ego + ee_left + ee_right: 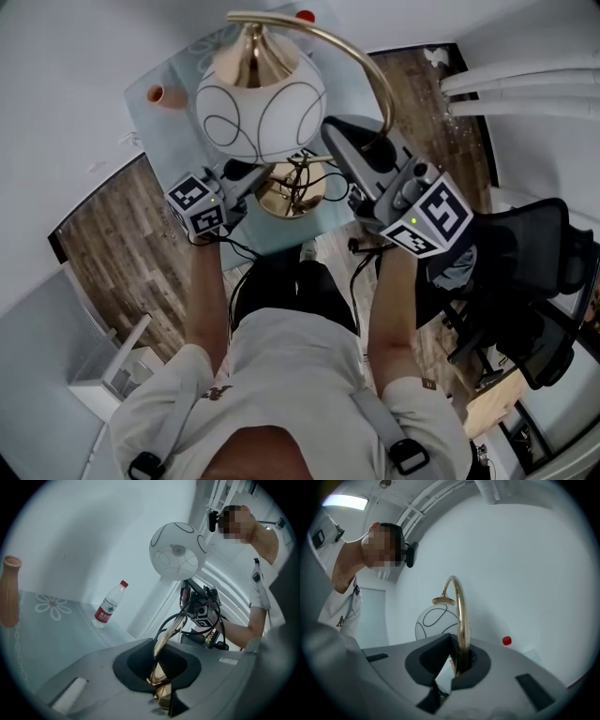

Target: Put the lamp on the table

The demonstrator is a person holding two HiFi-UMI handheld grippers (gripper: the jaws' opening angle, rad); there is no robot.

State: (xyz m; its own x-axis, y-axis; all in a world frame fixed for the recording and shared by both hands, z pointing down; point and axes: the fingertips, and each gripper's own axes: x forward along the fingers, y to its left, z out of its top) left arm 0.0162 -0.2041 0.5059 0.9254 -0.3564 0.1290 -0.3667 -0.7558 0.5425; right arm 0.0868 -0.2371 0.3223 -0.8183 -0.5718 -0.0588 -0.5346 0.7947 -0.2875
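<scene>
Gripped lamp (177, 551); bottle (108, 606) body, left gripper view only

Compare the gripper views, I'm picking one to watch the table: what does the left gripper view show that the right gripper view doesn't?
Only the left gripper view shows the vase and the labelled body of the water bottle on the tabletop. Only the right gripper view shows the lamp's gold arch. Both show the white globe shade and gold lamp metal clamped in their jaws.

Head view: white walls (56, 94) upper left, wood-plank floor (108, 253) mid-left and upper right, black mesh office chair (539, 281) right, white cabinet (117, 370) lower left; ceiling strip light (344, 501) lit.
</scene>
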